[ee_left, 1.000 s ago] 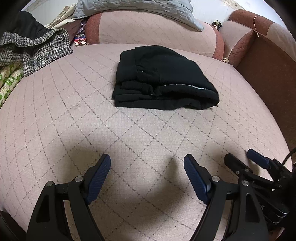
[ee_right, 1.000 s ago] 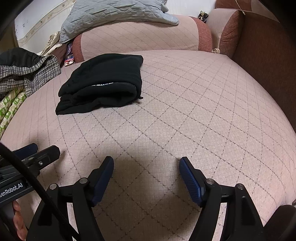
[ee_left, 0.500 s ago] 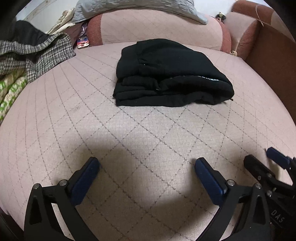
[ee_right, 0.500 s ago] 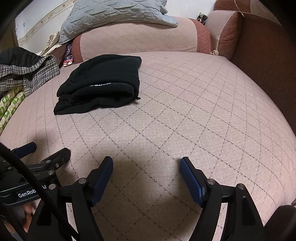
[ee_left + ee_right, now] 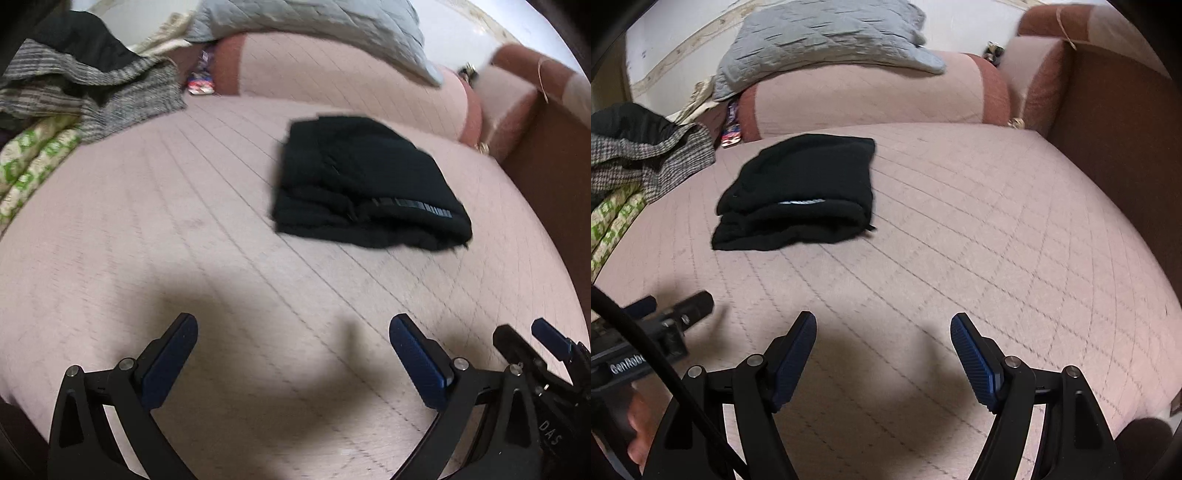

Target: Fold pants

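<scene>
The black pants [image 5: 365,184] lie folded in a compact stack on the pink quilted sofa seat [image 5: 184,240], toward the back; they also show in the right wrist view [image 5: 801,194]. My left gripper [image 5: 293,336] is open and empty, well short of the pants near the seat's front. My right gripper [image 5: 882,332] is open and empty, also near the front, to the right of the pants. The right gripper shows at the lower right of the left wrist view [image 5: 532,347], and the left gripper shows at the left of the right wrist view [image 5: 672,314].
A checked grey garment [image 5: 92,92] and a green-patterned cloth [image 5: 33,162] lie at the left. A grey quilted blanket [image 5: 820,40] rests on the backrest. The brown armrest [image 5: 1126,155] bounds the right side. A small packet [image 5: 201,77] sits by the backrest.
Both views shifted and blurred; the cameras tilted so the pants sit lower and farther in frame. The left gripper's jaws stayed wide. The pants have not moved on the seat.
</scene>
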`<state>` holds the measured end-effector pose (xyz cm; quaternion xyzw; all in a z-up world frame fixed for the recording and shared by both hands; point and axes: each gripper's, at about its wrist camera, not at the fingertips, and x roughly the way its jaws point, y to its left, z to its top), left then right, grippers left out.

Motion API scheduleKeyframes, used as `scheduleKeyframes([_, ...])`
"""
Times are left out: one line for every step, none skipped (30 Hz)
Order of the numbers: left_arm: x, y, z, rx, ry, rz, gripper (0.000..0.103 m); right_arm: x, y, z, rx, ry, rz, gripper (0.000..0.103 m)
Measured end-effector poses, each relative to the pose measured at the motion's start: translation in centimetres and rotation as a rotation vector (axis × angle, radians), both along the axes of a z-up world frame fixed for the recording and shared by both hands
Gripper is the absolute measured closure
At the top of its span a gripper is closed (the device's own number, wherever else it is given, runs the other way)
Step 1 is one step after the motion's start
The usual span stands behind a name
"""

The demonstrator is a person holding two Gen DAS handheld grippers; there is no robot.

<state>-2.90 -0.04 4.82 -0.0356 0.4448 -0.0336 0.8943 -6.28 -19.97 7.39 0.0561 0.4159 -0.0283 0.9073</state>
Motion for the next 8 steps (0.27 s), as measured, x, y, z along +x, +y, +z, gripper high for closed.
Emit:
scheduleKeyframes([0.0,0.4,0.3,-0.001,-0.011,0.009,0.0,0.0,0.4,0.2,-0.004,-0.001,0.01,0.023])
scheduleKeyframes([0.1,0.8,0.5,-0.004,-0.016,0.017,0.0,0.2,1.1,0.3,-0.014,0.001,0.029,0.023])
scheduleKeyframes([0.2,1.4,0.7,-0.011,-0.018,0.025,0.0,0.2,1.7,0.3,-0.023,0.002,0.042,0.023])
scheduleKeyframes([0.2,1.7,0.7,-0.016,-0.015,0.03,0.0,0.3,2.1,0.3,-0.03,0.003,0.053,0.023])
scheduleKeyframes([0.4,2.4,0.7,-0.026,-0.005,0.047,0.0,0.4,2.4,0.3,-0.033,0.005,0.059,0.023])
scheduleKeyframes([0.6,2.9,0.5,-0.038,0.004,0.061,0.0,0.5,2.8,0.2,-0.034,0.009,0.069,0.023])
scheduleKeyframes([0.8,3.3,0.4,-0.051,0.013,0.072,0.0,0.5,3.0,0.1,-0.035,0.012,0.075,0.023])
scheduleKeyframes([1.2,3.9,0.3,-0.068,0.027,0.088,0.0,0.5,3.1,0.0,-0.036,0.014,0.078,0.023])
